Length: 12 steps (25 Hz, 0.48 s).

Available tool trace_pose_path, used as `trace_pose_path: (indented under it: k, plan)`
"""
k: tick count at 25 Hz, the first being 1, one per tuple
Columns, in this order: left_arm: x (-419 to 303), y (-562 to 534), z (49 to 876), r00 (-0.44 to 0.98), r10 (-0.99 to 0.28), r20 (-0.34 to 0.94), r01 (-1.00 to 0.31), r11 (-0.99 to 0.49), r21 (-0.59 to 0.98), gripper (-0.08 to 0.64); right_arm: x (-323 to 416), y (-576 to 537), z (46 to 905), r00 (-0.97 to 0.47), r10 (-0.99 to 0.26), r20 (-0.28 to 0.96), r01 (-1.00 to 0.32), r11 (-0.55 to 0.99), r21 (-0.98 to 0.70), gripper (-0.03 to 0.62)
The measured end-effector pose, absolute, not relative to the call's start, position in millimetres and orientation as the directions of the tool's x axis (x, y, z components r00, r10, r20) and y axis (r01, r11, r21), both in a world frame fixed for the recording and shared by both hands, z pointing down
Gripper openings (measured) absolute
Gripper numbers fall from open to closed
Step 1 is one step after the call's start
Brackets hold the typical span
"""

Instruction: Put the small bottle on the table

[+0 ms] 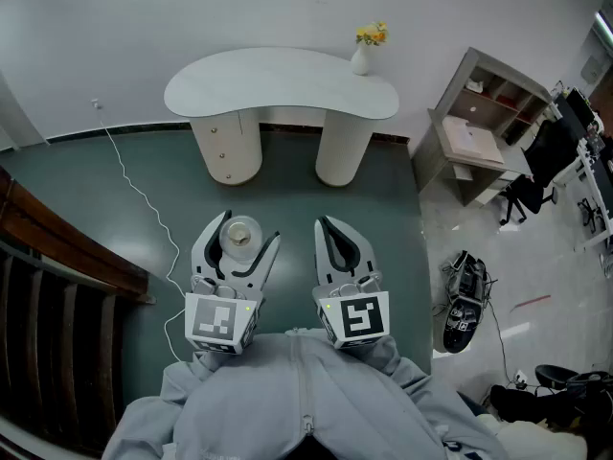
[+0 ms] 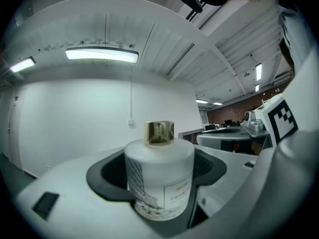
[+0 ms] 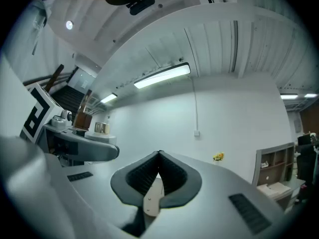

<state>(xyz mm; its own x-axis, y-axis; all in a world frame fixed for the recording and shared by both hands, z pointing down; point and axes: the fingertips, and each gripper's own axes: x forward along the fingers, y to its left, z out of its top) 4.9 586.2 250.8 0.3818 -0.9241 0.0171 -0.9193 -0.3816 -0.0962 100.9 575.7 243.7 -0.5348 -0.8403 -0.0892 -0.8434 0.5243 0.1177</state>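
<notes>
left hand-held gripper: clamped on bottle, held upright so nothing is spilled | right hand-held gripper: pressed together, empty, not needed | tabletop: well ahead of both, bottle not yet placed

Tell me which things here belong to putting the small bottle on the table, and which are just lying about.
For the job: small bottle, held in the left gripper; white table.
Just about: flower vase on the table, shelf unit, office chair, floor cable, shut right gripper.
</notes>
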Motion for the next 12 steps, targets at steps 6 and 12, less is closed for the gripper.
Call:
trace_pose_path:
  k: [6, 12]
  plan:
    - [18, 567, 248, 0.363, -0.932, 0.001, -0.927, -0.362, -0.095, 0.334, 120, 558, 246, -0.525, -0.846, -0.096, -0.85, 0.513, 0.123, 0.026]
    - [20, 552, 247, 0.343, -0.939, -0.018, -0.936, -0.34, -0.093, 0.334, 127, 543, 248, -0.521, -0.845, -0.122, -0.853, 0.514, 0.09, 0.026]
